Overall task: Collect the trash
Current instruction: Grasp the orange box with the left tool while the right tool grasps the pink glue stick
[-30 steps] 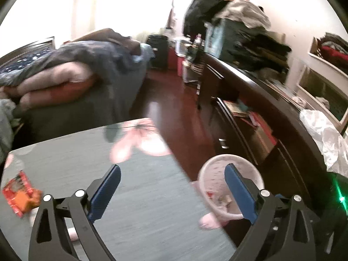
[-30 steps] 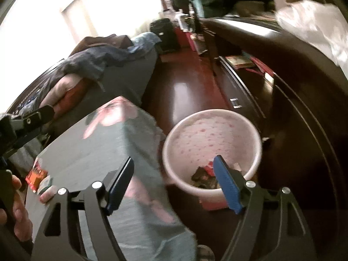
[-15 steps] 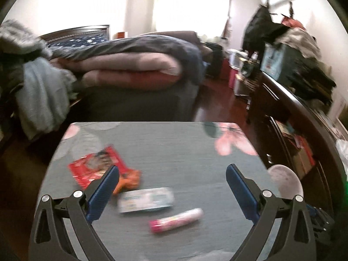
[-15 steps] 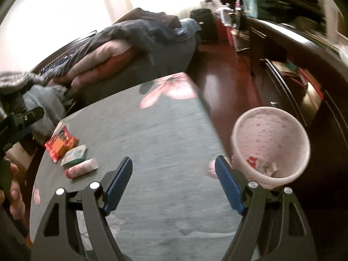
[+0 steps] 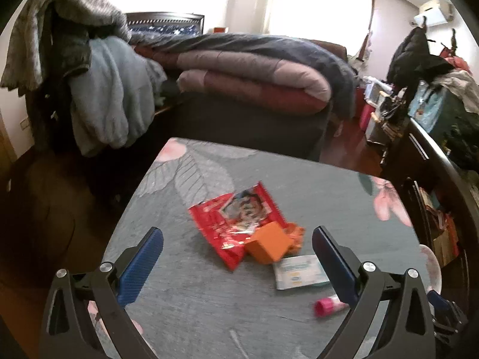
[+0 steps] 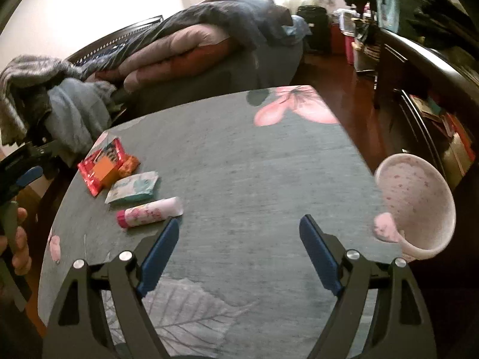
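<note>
Wrappers (image 5: 239, 224) lie ahead between left gripper (image 5: 238, 258) fingers, untouched.

Lived-in home bedroom: bed (image 5: 254, 110) heaped with folded quilts (image 5: 257, 71), clothes draped over chair (image 5: 74, 59), bright curtained window (image 5: 317, 3), air conditioner (image 5: 434, 15) high on wall, dark dresser (image 6: 425, 68) piled with bags, reddish wood floor (image 6: 353, 89).

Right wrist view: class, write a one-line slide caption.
Empty right gripper opening above the table; wrapper, tissue pack and tube left, bin right.
</note>
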`<state>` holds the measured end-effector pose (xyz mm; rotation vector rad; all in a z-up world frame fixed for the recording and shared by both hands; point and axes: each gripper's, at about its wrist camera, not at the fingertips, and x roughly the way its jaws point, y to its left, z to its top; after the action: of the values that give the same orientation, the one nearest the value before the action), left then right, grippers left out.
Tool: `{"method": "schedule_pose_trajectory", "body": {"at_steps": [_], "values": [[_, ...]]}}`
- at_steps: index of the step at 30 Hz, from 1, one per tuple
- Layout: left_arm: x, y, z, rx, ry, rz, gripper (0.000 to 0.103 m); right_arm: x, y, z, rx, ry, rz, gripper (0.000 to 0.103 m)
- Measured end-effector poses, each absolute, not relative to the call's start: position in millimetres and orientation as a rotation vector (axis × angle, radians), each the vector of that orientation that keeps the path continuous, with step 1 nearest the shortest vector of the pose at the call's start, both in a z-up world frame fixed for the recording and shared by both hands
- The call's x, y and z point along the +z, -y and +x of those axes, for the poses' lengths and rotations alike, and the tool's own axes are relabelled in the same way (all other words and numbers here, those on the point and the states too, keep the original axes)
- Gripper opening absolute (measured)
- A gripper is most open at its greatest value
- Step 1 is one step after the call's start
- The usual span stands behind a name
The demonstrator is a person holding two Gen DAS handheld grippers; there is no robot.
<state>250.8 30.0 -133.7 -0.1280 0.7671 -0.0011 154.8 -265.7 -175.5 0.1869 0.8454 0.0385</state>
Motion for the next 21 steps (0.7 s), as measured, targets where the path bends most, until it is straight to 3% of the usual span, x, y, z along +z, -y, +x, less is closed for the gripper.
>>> {"method": "schedule_pose_trajectory", "body": {"at_steps": [16, 19, 21], "values": [[-190, 19, 299, 0.016, -0.858, 0.003, 0.099, -193, 242, 176, 0.094, -0.897, 0.160, 0.084], [-199, 21, 306, 0.029, -0.884, 0.007, 0.082, -191, 246, 176, 0.094, -0.890, 0.164, 0.084], [-201, 17, 306, -0.012, -0.886, -0.052, 0.060, -190, 247, 177, 0.094, -0.886, 0.167, 0.084]]}}
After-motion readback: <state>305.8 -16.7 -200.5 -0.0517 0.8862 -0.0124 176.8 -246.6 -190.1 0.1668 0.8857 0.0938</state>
